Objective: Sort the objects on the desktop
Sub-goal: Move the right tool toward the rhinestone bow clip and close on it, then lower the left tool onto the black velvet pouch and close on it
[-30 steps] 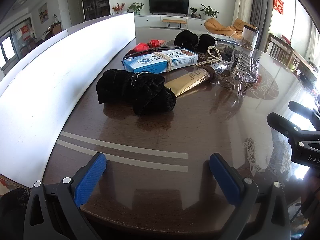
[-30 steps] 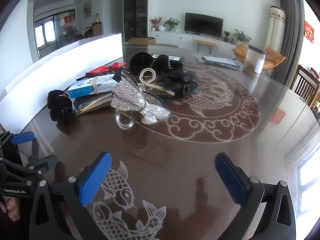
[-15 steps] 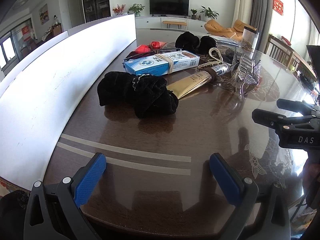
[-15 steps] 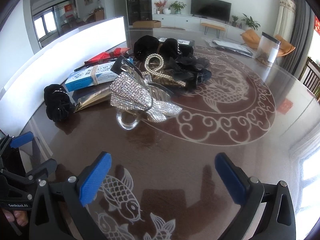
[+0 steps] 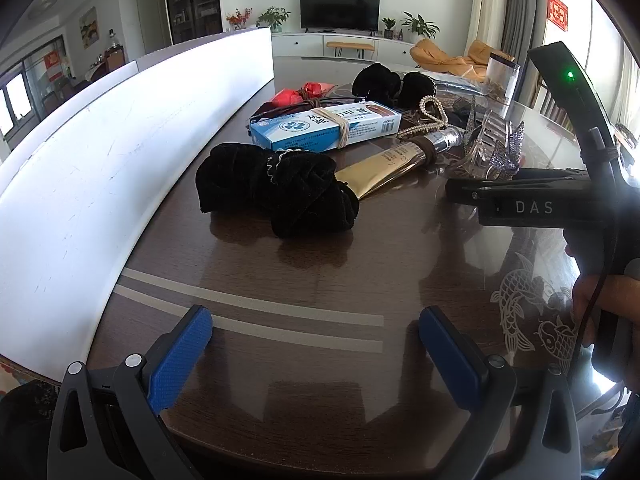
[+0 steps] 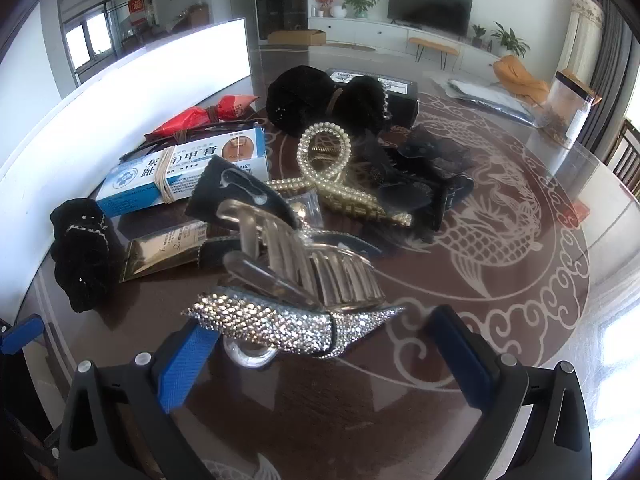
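The step in hand looks like the approach to a first pick: the right claw is spread wide, with the rhinestone hair claw clip lying between its two blue pads and nothing pinched yet. The sparkling bow face of the clip sits nearest the claw, its clear teeth pointing away toward the heap. Whether the left pad already touches the clip's tip cannot be told.

The left claw is also spread and empty, hanging over bare tabletop; the black velvet scrunchie lies well ahead of it, with a gold tube just beyond and a blue ointment box bound with a rubber band farther on.

The next move, as I judge it, calls for closing squarely across the clip's narrow bow without snagging the gold tube's end close behind the clip on its left. The beaded face may be slippery, so a centred pinch would be safer.

Farther ahead of the right claw lie a pearl hair clip, a black clip and another dark scrunchie.

The surface is a glossy dark round tabletop with pale dragon and fish inlays. A white board stands along its left side. Beyond is a living room with a television and potted plants.
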